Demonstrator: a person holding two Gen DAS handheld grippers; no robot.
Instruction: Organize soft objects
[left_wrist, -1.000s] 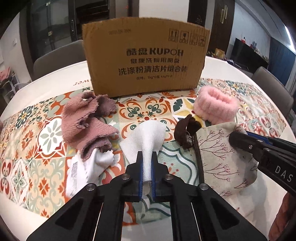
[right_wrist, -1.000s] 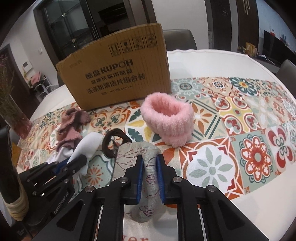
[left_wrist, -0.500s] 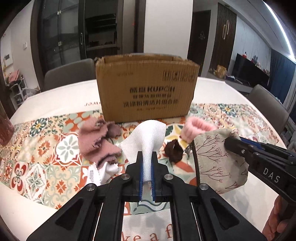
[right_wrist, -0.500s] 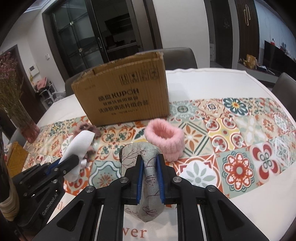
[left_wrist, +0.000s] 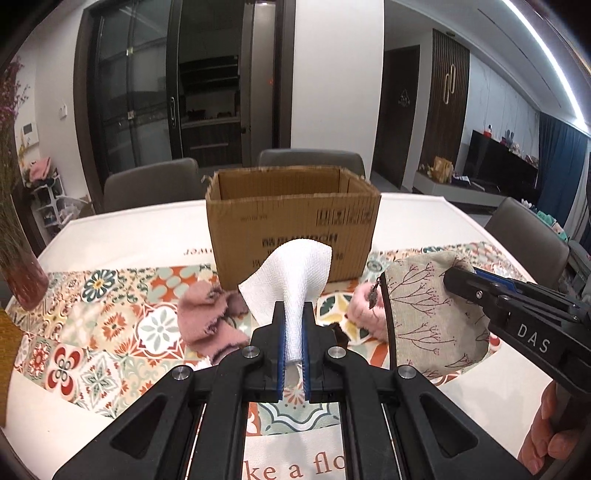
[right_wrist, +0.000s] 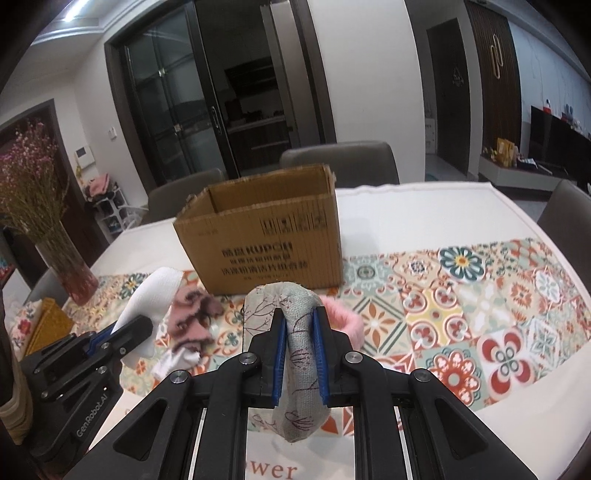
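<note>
1. My left tool (left_wrist: 292, 332) is clamped on a white waffle-weave cloth (left_wrist: 295, 275), which fans upward from the blue pads in the left wrist view and stands clear of the bench (left_wrist: 140, 229).
2. My right tool (right_wrist: 298, 334) is closed on a beige fabric pouch printed with dark branches (right_wrist: 295, 332); in the left wrist view the pouch hangs at 3 o'clock of the white cloth, its zipper pull dangling at the near edge.
3. An open brown cardboard box with printed lettering (left_wrist: 293, 229) stands at 12 o'clock, upright on the bench, beyond both held items.
4. A rumpled dusty-pink knitted cloth (left_wrist: 207, 321) lies on the patterned tile-print runner (left_wrist: 110, 317) at 9 o'clock of my left tool, with a white sock (right_wrist: 173, 360) just beside it.
5. A fluffy pink headband (right_wrist: 341, 321) rests on the runner behind the pouch, partly hidden by it.
6. A glass vase of dried pink flowers (right_wrist: 70, 266) stands at 10 o'clock in the right wrist view, well apart from the box.
</note>
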